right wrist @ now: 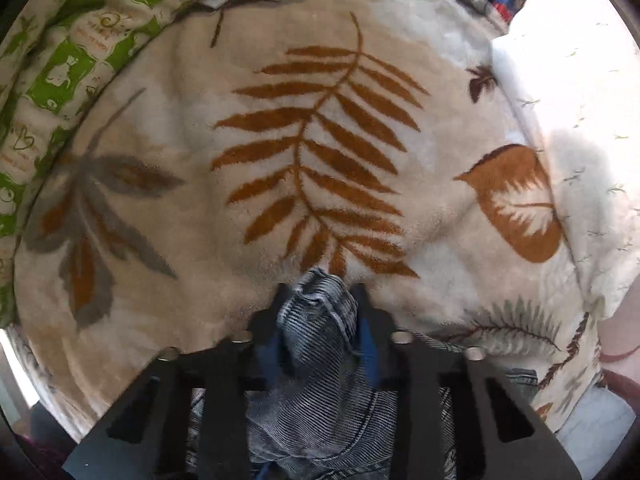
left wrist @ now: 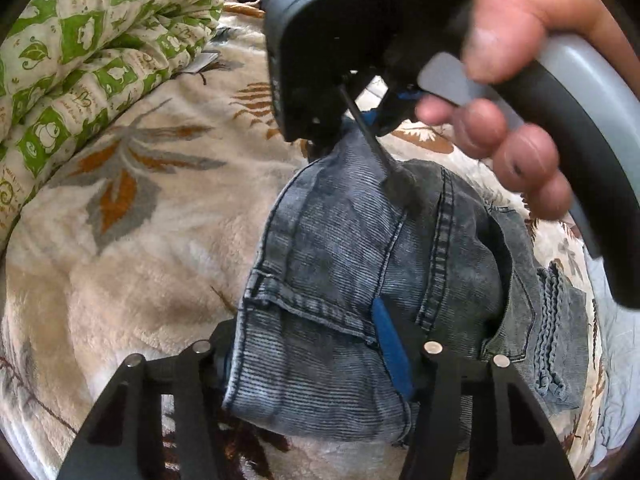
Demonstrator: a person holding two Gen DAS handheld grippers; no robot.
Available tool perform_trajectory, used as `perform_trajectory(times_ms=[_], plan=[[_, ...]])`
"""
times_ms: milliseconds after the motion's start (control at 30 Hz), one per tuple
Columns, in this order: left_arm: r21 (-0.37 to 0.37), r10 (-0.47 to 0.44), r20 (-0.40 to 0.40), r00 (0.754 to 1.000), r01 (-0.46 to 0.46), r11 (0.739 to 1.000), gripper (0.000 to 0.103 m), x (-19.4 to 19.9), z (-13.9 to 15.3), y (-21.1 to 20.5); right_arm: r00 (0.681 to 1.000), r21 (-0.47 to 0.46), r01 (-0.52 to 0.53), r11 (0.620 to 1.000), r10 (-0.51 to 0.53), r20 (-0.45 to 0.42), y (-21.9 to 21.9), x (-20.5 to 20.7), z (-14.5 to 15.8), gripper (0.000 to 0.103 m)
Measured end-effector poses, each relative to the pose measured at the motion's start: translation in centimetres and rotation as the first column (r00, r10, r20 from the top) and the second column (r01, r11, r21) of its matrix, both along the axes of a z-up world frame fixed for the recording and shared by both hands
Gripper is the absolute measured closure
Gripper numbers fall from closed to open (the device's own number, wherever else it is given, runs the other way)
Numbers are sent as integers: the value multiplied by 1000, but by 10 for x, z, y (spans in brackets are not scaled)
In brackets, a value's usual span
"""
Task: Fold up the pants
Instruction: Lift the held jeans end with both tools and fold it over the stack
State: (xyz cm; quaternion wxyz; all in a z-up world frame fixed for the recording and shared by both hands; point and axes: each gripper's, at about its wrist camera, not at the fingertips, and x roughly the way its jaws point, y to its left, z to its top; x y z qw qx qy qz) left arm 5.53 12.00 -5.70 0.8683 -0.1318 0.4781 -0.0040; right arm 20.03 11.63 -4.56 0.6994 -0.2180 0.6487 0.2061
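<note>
The pants [left wrist: 360, 264] are washed grey-blue jeans, bunched over a cream blanket [left wrist: 132, 240]. My left gripper [left wrist: 316, 340] has its fingers around a fold of the denim near a hem, shut on it. The right gripper [left wrist: 340, 132] shows at the top of the left wrist view, held by a hand, pinching the far end of the jeans. In the right wrist view, my right gripper [right wrist: 320, 304] is shut on a bunch of the pants [right wrist: 316, 320], which hang down behind the fingers.
A cream blanket with brown leaf prints [right wrist: 320, 152] covers the surface. A rolled green and white quilt [left wrist: 80, 48] lies along the left edge, also in the right wrist view [right wrist: 60, 64]. The person's hand [left wrist: 512, 92] holds the right gripper's grey handle.
</note>
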Motion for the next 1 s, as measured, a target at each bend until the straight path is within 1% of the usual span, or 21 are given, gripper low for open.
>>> perform_trajectory(times_ms=[67,167,333,400,500,533,600,700,767,833,900,933,1000], plan=[[2,-5,13,1000,5,1000,46,-1,2,-1,1000,22,10,1000,-11,20,-8,-5,7,86],[13,-22,47,999,21,1000,53,-5,7,-6,998,85,38,996,-43,51,-25,-16,27,88],[21,-65,124,990,63,998,64,-13,19,-17,989,193,80,978,-102,107,-74,-29,62,89],[20,-87,158,984,85,996,66,-14,25,-25,984,244,101,965,-134,122,-93,-34,75,89],[18,-126,223,967,125,992,68,-14,33,-39,971,310,117,943,-174,164,-115,-41,95,89],[29,-143,252,957,140,990,68,-16,38,-47,966,339,127,932,-194,173,-125,-45,103,89],[49,-178,293,939,171,984,68,-19,46,-61,955,379,139,915,-225,194,-140,-41,108,89],[70,-235,371,899,225,972,68,-28,63,-87,932,439,161,884,-283,228,-180,-53,121,89],[86,-280,419,864,269,959,68,-35,75,-109,909,484,185,855,-336,246,-215,-61,127,89],[103,-333,456,825,322,941,68,-44,82,-132,883,535,219,816,-399,247,-256,-72,130,89],[112,-393,478,786,389,914,68,-52,86,-155,861,578,244,779,-448,241,-293,-82,128,89],[112,-428,486,762,432,895,68,-58,87,-168,848,597,257,760,-473,238,-312,-88,125,89],[126,-489,490,722,497,859,68,-67,85,-190,827,626,291,724,-519,216,-348,-95,112,89]])
